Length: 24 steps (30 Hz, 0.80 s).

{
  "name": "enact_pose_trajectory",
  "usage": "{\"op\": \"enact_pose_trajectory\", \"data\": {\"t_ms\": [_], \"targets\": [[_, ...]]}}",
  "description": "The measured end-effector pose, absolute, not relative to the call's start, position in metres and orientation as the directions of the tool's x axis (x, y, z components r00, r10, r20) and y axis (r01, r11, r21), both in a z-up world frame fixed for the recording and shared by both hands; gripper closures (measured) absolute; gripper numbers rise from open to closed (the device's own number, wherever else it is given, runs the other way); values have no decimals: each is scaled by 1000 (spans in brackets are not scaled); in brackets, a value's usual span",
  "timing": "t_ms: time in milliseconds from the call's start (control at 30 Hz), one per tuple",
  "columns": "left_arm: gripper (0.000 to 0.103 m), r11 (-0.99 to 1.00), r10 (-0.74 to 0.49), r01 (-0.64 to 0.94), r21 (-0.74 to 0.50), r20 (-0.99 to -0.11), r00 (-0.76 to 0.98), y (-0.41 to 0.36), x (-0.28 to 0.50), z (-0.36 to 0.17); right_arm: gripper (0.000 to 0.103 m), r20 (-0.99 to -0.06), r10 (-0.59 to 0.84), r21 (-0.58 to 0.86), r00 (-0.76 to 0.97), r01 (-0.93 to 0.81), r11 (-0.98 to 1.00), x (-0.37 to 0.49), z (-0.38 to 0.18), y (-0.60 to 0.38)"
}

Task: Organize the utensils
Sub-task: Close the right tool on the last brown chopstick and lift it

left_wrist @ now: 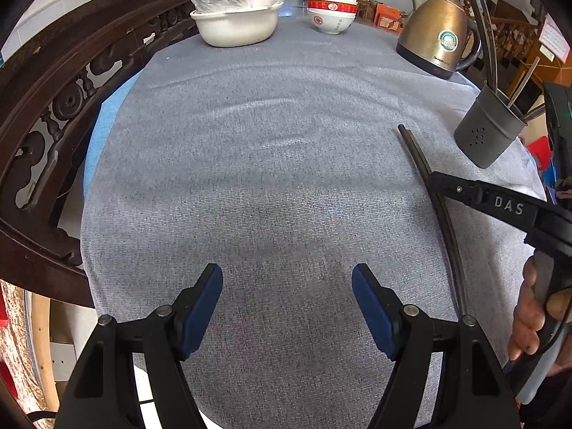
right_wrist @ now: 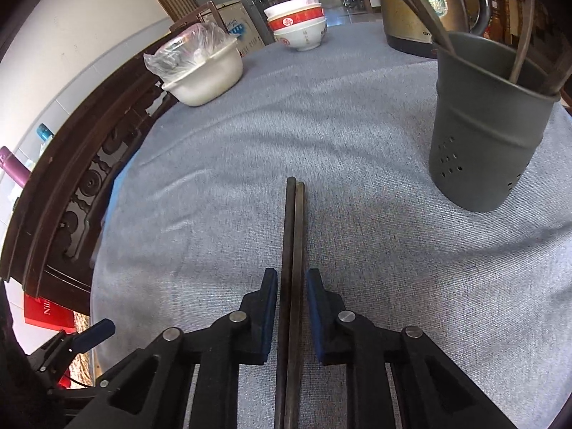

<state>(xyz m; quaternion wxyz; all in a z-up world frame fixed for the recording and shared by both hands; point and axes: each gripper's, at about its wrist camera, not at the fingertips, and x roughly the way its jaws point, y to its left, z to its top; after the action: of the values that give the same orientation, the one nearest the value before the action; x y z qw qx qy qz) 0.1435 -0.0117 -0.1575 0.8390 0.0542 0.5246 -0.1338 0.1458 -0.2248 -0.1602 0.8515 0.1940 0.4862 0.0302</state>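
Chopsticks [right_wrist: 293, 268], a dark pair lying side by side, stretch along the grey tablecloth [left_wrist: 271, 164] straight out from the right gripper [right_wrist: 291, 316]; its blue pads [right_wrist: 270, 316] stand narrowly apart, one on each side of the pair, and a thin gap shows between each pad and the sticks, so they bracket the pair without pressing on it; no earlier picture is at hand, so only this narrow stance can be told. From the left wrist view the same gripper reaches in from the right edge, a hand [left_wrist: 532, 318] wrapped round its grip, its finger crossing the sticks near their middle. Left gripper [left_wrist: 287, 307] hangs over bare cloth with its jaws wide apart and nothing between them, well to the left of the sticks. Beyond the far tips, to the right, stands a grey utensil holder [right_wrist: 489, 125] with small holes in its wall, upright, several dark sticks leaning out of it; a brass-coloured kettle [left_wrist: 438, 35] sits behind it; a stack of red and white bowls [left_wrist: 331, 10] and a white basin [left_wrist: 237, 25] holding a plastic bag rest at the far side; a carved dark wood chair [left_wrist: 60, 107] borders the table on the left.
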Motion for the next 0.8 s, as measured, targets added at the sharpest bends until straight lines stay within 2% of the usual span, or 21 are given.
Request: {"op": "enact_pose_trajectory", "data": {"t_ms": [800], "targets": [[27, 962, -161, 269, -52, -900, 405, -10, 144, -161, 87, -820, 221, 354, 529, 163, 921, 141, -159, -234]]}}
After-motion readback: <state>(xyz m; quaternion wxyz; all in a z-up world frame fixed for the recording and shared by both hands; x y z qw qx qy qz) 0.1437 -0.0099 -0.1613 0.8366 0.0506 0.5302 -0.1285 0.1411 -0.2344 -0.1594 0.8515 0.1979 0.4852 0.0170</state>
